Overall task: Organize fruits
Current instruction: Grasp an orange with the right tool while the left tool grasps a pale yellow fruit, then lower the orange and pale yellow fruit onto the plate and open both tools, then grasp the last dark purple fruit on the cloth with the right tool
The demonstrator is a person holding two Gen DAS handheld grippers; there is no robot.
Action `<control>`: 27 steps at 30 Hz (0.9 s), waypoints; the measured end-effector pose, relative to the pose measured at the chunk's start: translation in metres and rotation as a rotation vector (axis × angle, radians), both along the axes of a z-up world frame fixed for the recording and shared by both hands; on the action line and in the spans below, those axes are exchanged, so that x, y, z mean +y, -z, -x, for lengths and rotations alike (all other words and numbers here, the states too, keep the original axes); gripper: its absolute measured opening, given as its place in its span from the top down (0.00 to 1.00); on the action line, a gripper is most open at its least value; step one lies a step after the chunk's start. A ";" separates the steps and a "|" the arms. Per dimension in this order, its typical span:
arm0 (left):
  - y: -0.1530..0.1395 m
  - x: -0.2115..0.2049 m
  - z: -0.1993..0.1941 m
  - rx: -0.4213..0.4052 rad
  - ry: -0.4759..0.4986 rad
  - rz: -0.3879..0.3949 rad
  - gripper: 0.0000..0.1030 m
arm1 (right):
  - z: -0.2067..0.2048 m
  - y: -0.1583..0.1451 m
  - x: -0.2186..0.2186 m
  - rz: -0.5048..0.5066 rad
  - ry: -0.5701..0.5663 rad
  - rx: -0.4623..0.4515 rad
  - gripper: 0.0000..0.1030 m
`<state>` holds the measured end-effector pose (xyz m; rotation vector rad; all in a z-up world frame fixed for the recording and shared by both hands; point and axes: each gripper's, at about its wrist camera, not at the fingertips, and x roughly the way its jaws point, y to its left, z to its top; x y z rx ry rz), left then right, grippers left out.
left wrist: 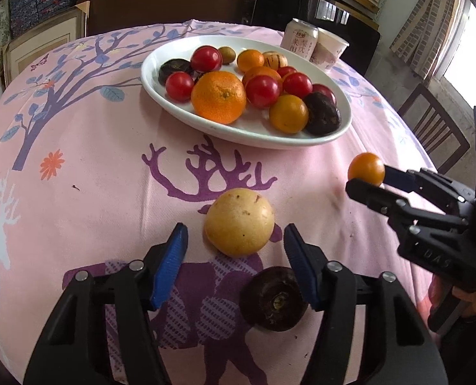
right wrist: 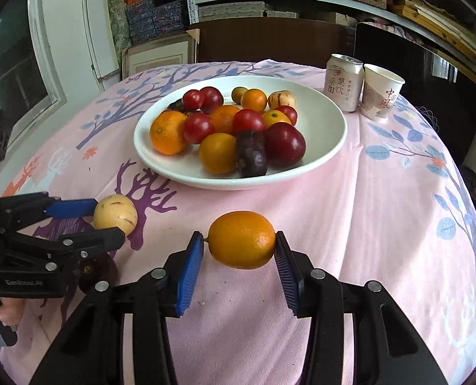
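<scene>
A white plate (left wrist: 205, 125) (right wrist: 327, 122) holds several red, orange and dark purple fruits at the table's middle. My left gripper (left wrist: 234, 240) is open around a yellow round fruit (left wrist: 239, 221) (right wrist: 115, 213) that rests on the cloth, and the pads do not touch it. A dark purple fruit (left wrist: 274, 298) lies by its right finger. My right gripper (right wrist: 239, 252) is shut on a small orange fruit (right wrist: 241, 239) (left wrist: 366, 169) and holds it a little above the cloth, right of the left gripper (right wrist: 106, 221).
A drink can (right wrist: 343, 81) (left wrist: 298, 40) and a paper cup (right wrist: 380, 91) (left wrist: 329, 49) stand behind the plate at the right. The pink patterned tablecloth (left wrist: 93, 147) covers the round table. Chairs stand at the far side and at the right edge.
</scene>
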<state>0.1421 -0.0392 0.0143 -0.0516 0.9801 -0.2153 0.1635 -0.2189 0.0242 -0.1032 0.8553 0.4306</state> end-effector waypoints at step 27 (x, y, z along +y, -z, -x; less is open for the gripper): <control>-0.068 0.015 -0.082 -0.185 -0.148 0.000 0.24 | -0.069 -0.036 -0.010 -0.338 0.128 -0.038 0.38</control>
